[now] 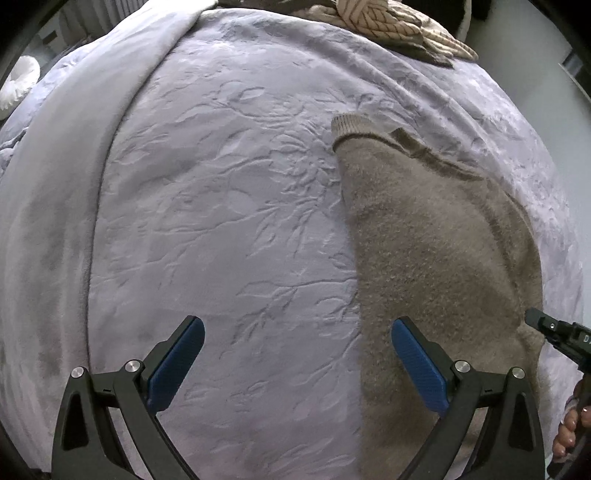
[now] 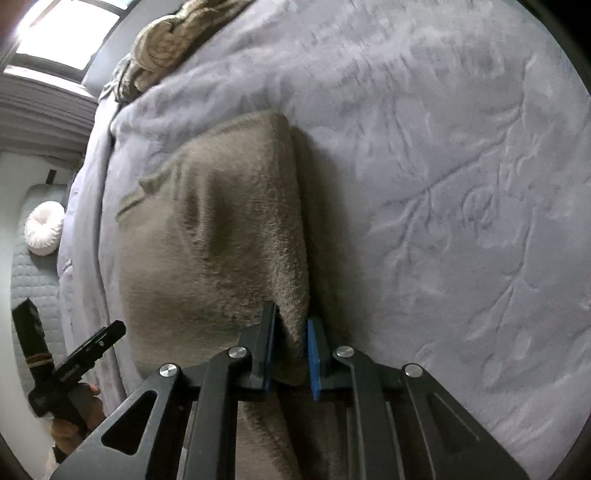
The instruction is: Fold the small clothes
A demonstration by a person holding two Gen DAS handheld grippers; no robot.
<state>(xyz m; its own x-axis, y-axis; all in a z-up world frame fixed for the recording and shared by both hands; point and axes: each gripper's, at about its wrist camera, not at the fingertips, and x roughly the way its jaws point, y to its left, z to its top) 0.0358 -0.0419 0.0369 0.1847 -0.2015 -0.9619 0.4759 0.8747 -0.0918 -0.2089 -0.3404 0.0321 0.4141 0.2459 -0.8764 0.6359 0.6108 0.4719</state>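
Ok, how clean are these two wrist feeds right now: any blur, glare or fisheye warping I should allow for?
Left wrist view: sharp, evenly lit; the embossed bedspread bulges into a dome from fisheye warping, corners black. Right wrist view: softer, bedspread relief smeared; the window top left is blown out white; the brown sweater throws a dark shadow along its right fold, by the right gripper.

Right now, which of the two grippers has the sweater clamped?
The right gripper: its blue pads are pinched on a fold of the brown sweater. The left gripper is wide open over the bedspread, holding nothing.
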